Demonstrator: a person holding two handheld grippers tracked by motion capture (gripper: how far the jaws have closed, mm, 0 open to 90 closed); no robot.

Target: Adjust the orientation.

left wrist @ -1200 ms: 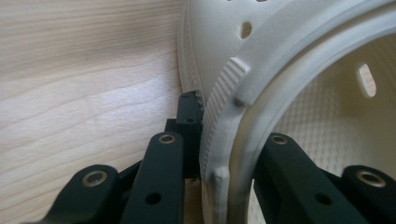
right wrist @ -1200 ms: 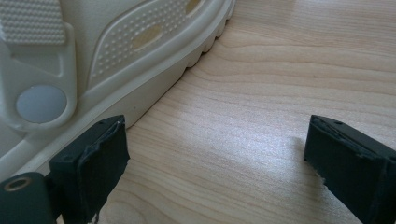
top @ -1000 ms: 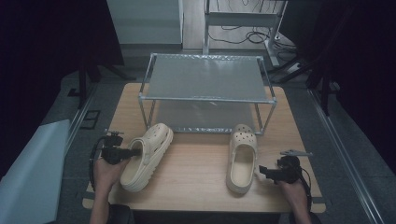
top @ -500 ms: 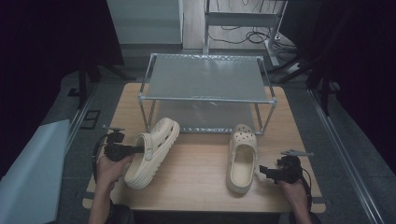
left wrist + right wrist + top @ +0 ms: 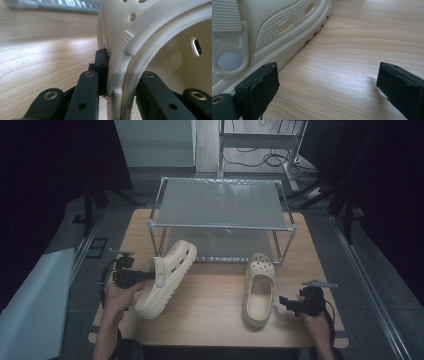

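On the wooden table there are two cream clogs in front of a metal rack. The left gripper has its jaws closed on the side wall of the left clog, near the heel strap. In the left gripper view one black jaw presses on the outside of the wall and the other is inside the opening of this clog. The shoe is tilted on its side (its sole turns toward the person's left hand), and its toe points to the lower shelf of the rack, close to it.

The right clog lies flat on its sole, with the toe toward the rack and the heel toward the person. The right gripper is just beside the heel end of this shoe, and its jaws are wide apart and hold nothing. In the right gripper view one jaw is very near the sole edge of the clog, below the round strap rivet, but I cannot tell if it touches. The other jaw is over the bare wood.
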